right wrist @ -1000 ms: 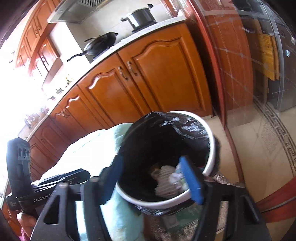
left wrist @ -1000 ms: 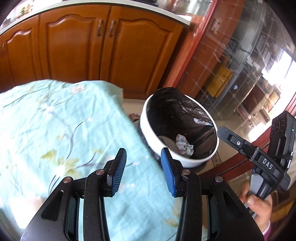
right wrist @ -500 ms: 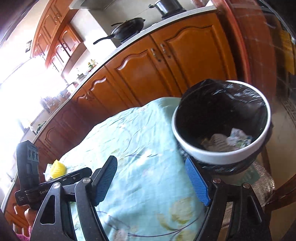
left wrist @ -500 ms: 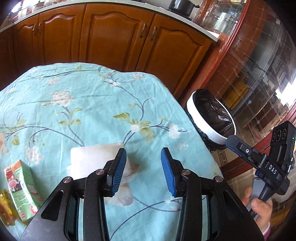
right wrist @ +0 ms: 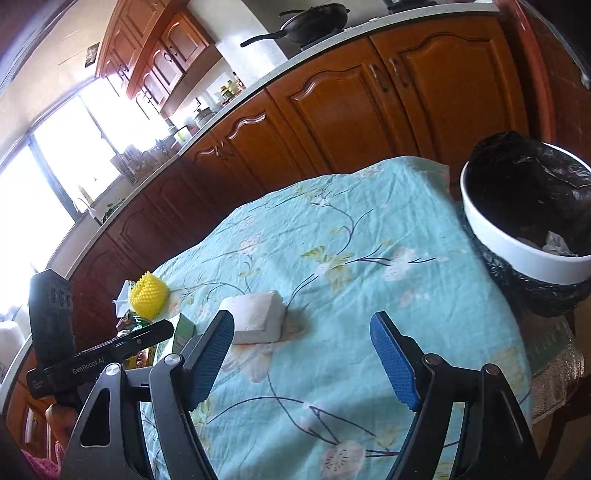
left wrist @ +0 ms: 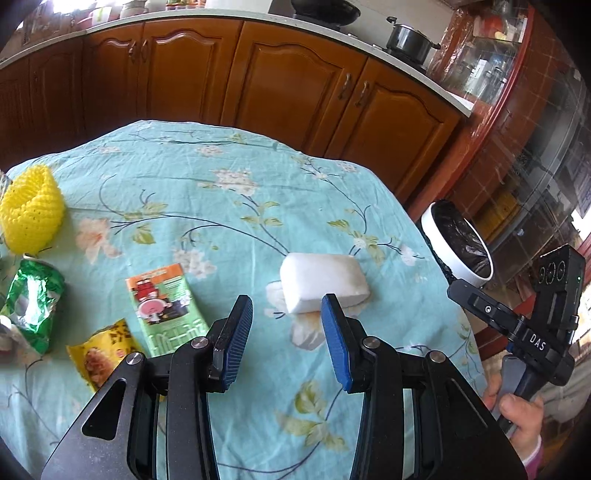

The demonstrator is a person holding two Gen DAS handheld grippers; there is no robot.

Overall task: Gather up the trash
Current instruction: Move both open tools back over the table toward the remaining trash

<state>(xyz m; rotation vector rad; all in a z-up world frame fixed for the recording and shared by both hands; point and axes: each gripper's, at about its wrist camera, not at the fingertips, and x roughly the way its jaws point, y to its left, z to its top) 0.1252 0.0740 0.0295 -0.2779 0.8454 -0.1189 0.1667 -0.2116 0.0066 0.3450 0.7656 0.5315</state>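
A white foam block (left wrist: 324, 280) lies on the floral tablecloth (left wrist: 229, 206), just beyond my open, empty left gripper (left wrist: 287, 325); the block also shows in the right wrist view (right wrist: 258, 315). Left of it lie a green snack packet (left wrist: 166, 302), a yellow wrapper (left wrist: 103, 354), a crumpled green bag (left wrist: 31, 299) and a yellow foam net (left wrist: 31, 210). The white bin with a black liner (right wrist: 528, 221) stands off the table's right edge, with crumpled paper inside. My right gripper (right wrist: 303, 354) is open and empty above the cloth.
Wooden kitchen cabinets (left wrist: 288, 85) run behind the table. A pan (right wrist: 314, 22) and a pot (left wrist: 408, 37) sit on the counter. The right gripper's body (left wrist: 532, 325) hangs off the table's right side, near the bin (left wrist: 458, 243).
Both grippers have swung left, away from over the bin and back above the table. The foam block and the wrappers have come into view. Both stay open and empty.
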